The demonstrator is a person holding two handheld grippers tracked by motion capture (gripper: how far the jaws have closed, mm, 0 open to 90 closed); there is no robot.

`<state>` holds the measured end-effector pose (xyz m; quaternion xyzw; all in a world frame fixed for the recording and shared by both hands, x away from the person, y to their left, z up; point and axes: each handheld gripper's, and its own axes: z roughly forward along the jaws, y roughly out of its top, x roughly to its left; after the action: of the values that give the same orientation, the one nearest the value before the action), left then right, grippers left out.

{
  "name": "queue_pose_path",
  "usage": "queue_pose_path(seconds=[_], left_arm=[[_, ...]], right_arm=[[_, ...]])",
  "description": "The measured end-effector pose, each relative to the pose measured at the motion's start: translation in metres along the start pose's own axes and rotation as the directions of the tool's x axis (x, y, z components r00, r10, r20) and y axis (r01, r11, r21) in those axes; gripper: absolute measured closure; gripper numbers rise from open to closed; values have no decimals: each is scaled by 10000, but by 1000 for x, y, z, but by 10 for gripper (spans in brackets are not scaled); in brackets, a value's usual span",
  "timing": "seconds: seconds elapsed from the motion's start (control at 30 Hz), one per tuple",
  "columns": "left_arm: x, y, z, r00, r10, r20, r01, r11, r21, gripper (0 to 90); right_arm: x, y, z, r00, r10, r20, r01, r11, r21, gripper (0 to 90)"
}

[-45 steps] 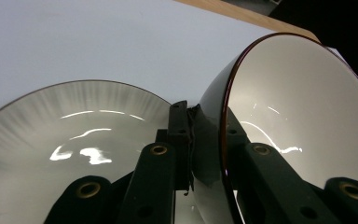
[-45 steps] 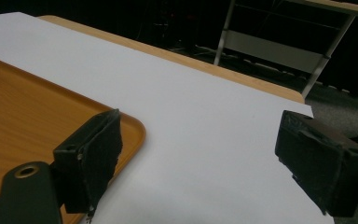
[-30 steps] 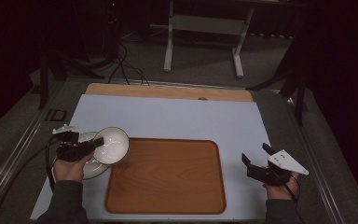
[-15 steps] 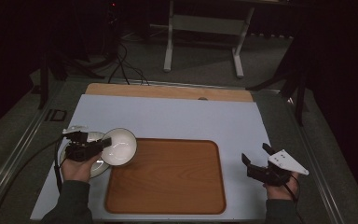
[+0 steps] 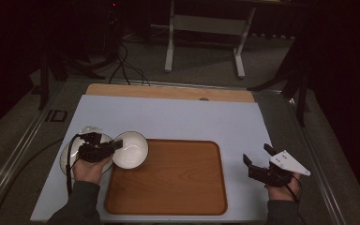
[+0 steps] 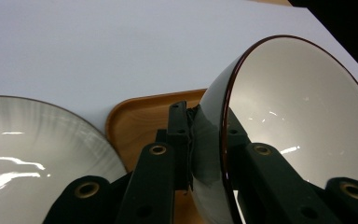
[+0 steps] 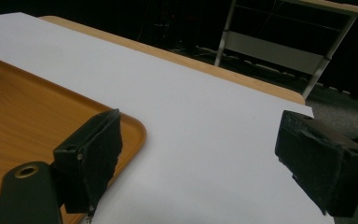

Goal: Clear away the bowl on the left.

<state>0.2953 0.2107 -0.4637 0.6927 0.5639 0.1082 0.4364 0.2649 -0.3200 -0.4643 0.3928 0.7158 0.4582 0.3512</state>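
1. The left gripper (image 5: pixel 115 146) pinches the rim of a glossy white ceramic bowl with a dark brown rim (image 5: pixel 130 150), one jaw inside, one outside (wall clamped between them); the bowl is tilted, mouth facing the camera, at the left edge of the rounded wooden tray (image 5: pixel 168 178).
2. The tray lies directly right of the bowl, so the left hand is nearer.
3. A second white dish (image 5: pixel 72 152) rests on the pale blue mat (image 5: pixel 178 117), beside the tray.
4. The right gripper (image 5: pixel 258 160) hovers spread and empty, right of the tray
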Motion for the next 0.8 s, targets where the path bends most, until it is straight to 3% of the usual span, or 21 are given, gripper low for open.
queue_pose_path(seconds=[0.8], left_arm=[[-27,-5,29,9981,526,306,-546,9962,679,807]], right_arm=[[0,0,0,10000,-12,-11,12,10000,-15,142]])
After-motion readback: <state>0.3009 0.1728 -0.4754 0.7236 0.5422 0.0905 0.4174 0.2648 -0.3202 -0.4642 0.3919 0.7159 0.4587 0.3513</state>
